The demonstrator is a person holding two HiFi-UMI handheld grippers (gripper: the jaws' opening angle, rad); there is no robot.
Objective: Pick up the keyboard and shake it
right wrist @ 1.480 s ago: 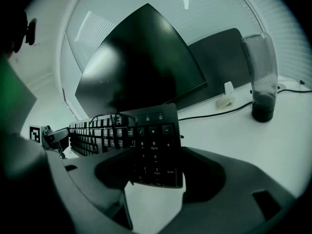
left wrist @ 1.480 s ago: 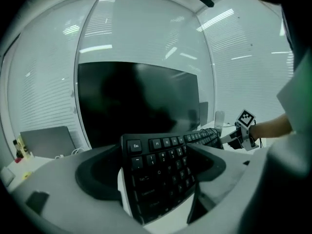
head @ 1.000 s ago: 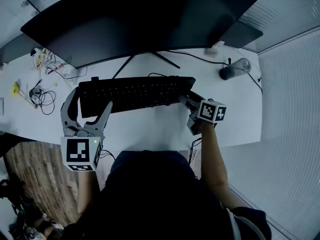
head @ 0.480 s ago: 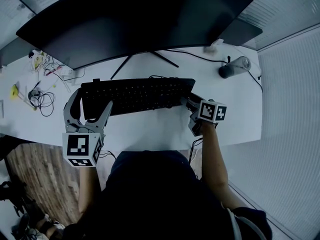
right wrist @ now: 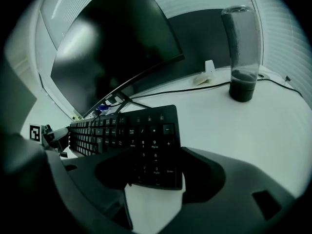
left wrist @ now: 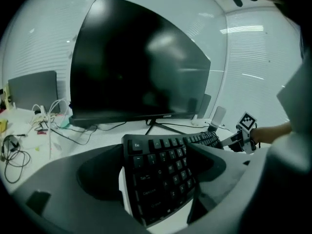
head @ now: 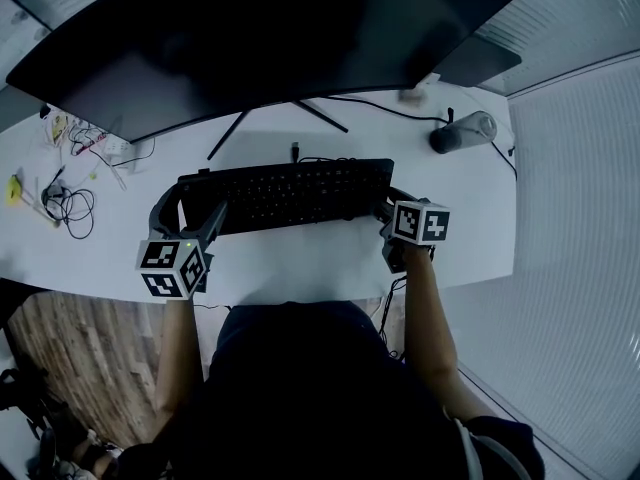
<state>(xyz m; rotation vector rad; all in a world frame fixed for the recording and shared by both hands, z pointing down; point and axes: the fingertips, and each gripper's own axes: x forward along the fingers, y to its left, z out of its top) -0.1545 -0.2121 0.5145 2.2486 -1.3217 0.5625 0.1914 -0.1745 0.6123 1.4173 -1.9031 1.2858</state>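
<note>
Keyboard (head: 290, 193): it was seen flat on the desk (head: 300, 258), with the monitor (head: 250, 38) just behind it. It did not look lifted yet, but that could not be told for sure.
Left gripper (head: 198, 200): it was held at the keyboard's left end. Its jaws were wide apart, with the end of the keyboard between them. No pinch was seen.
Right gripper (head: 385, 208): it was held at the keyboard's right end, by the number keys. Its jaws were apart too, with that corner between them.
Step in hand: the keyboard was likely being lined up for a grab at both ends. The lift and the shake were not yet done.
How it could be done well: both ends should be pushed deep between the jaws before they are closed. The frame should be pinched, not the keys, so no key gets pressed or popped off. Both grippers should be closed together and raised level, so the keyboard is not twisted. The shake should be kept small, because a cable was seen behind the keyboard and could be pulled.
Changed since before: the left gripper had been brought in closer, so the keyboard's left end was deeper between its jaws. The right gripper had hardly been moved from the keyboard's right end.
</note>
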